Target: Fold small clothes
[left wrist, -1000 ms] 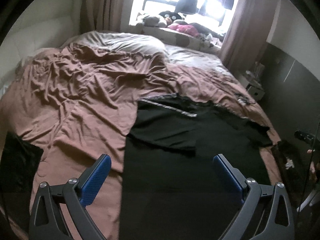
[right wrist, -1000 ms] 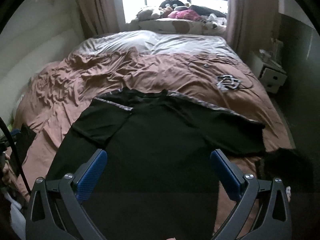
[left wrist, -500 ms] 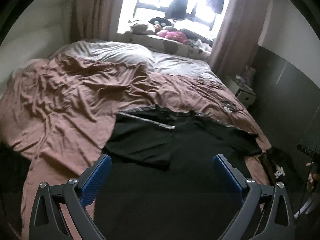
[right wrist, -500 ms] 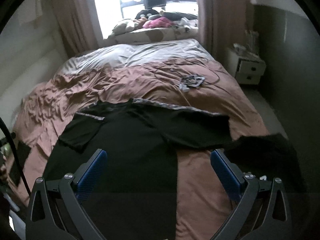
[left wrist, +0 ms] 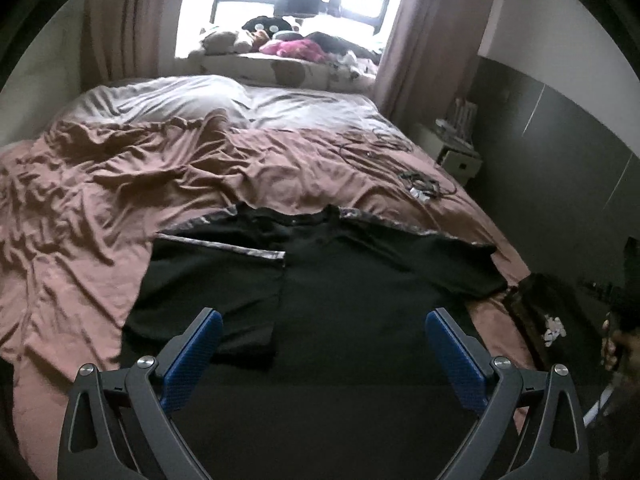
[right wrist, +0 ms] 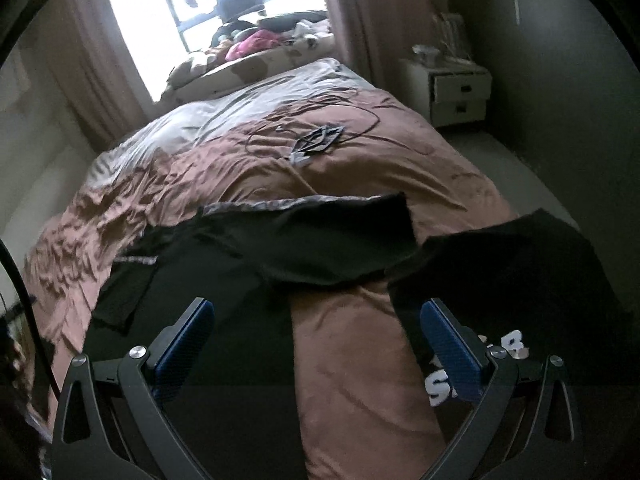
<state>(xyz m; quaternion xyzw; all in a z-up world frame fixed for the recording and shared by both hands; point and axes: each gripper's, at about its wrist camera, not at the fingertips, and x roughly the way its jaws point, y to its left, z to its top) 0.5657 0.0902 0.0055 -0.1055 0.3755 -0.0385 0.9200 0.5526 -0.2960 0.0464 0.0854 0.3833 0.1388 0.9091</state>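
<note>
Fingers of left gripper (left wrist: 323, 324) w/ blue pads stand wide apart and hold nothing; it hangs above the black short-sleeved T-shirt with grey patterned shoulder strips (left wrist: 360, 300). This shirt lies flat on the wrinkled brown bed sheet (left wrist: 100, 208), collar toward the window; its left sleeve is folded inward over the body, the right sleeve is spread out to the side.

Right gripper (right wrist: 316, 316) is also fully open w/ nothing between the blue pads. It hangs above bare sheet, between the shirt's right sleeve and a second black garment with white printed letters (right wrist: 520, 280), which lies at the right edge of the bed, just beside the sleeve.

Farther out: tangle of thin dark cables (right wrist: 316, 142) on the sheet, approx. mid-bed, well apart from the shirt; white bedside cabinet with two drawers (right wrist: 458, 94) beside the bed; soft toys (left wrist: 280, 38) at the bright window.
</note>
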